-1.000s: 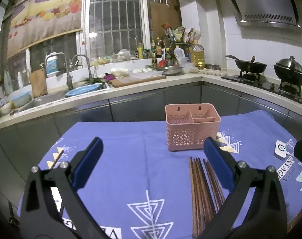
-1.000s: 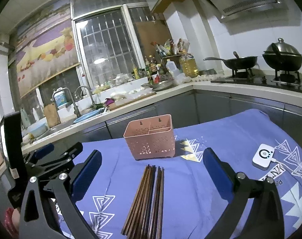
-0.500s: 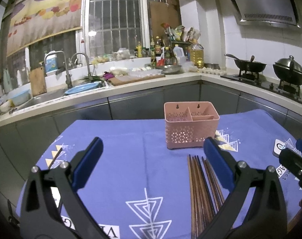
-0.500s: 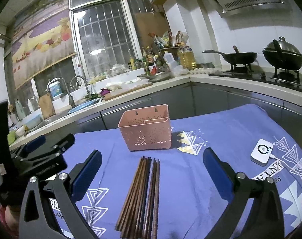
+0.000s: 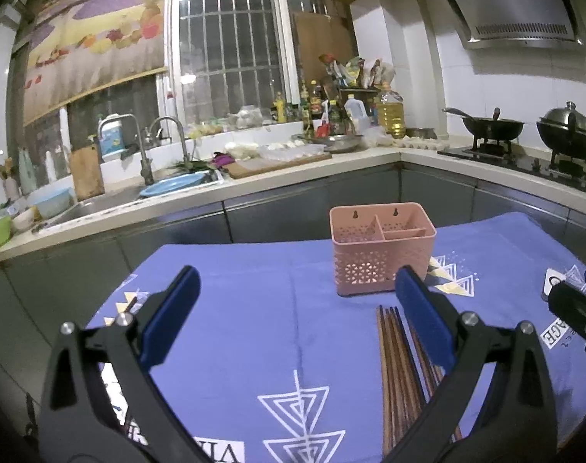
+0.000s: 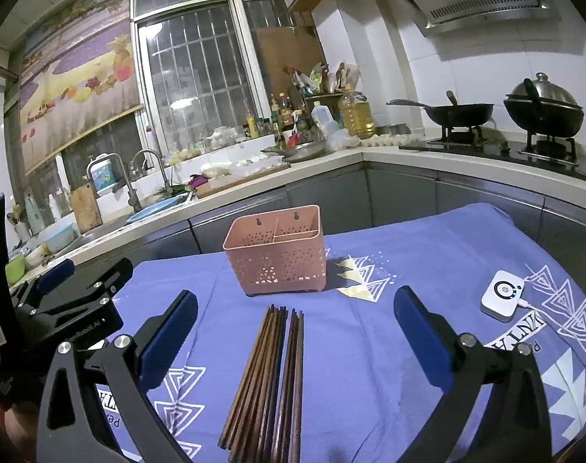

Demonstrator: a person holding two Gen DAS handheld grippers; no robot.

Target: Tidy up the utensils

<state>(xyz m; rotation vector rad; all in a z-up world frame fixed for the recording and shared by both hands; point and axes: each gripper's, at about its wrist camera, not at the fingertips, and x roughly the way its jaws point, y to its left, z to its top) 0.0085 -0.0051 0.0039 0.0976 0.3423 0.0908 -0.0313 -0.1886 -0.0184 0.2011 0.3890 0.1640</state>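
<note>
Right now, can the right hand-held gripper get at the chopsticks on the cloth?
Probably yes. The right hand-held gripper is open and the chopsticks lie flat on the blue cloth between its fingers, with nothing over them. The pink basket stands beyond their far ends.

Left gripper is hanging over the blue patterned cloth with its jaws wide apart, nothing between them. The pink utensil basket sits upright further back, 3 compartments, all empty. A bundle of dark wooden chopsticks lies flat just in front of it, partly behind the right-hand finger. Right gripper pokes in at the edge.
</note>
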